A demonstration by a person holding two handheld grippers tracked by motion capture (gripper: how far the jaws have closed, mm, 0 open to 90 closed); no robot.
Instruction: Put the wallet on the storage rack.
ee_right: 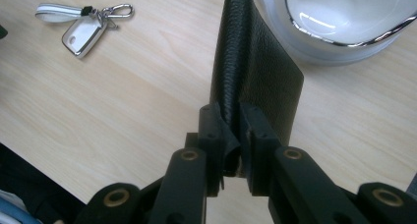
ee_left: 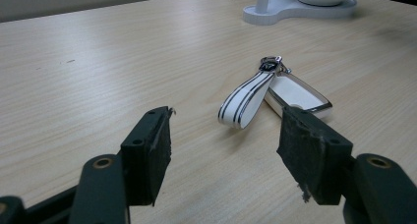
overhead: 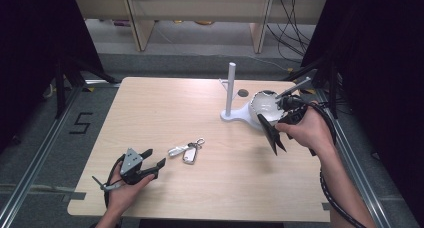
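Leather of the black wallet [ee_right: 255, 71] runs down between my right gripper [ee_right: 235, 135] jaws, so its lower edge is hidden there, and in the high view it shows as a dark blade hanging below my right hand [overhead: 306, 130]. My right gripper is clamped tight on the wallet, held off the tabletop [overhead: 210, 188] with the white bowl stand [overhead: 265, 108] at about one o'clock from it. My left gripper [ee_left: 223, 145] rests spread wide and empty, the key fob [ee_left: 295, 94] lying just ahead at about one o'clock, apart from both pads.
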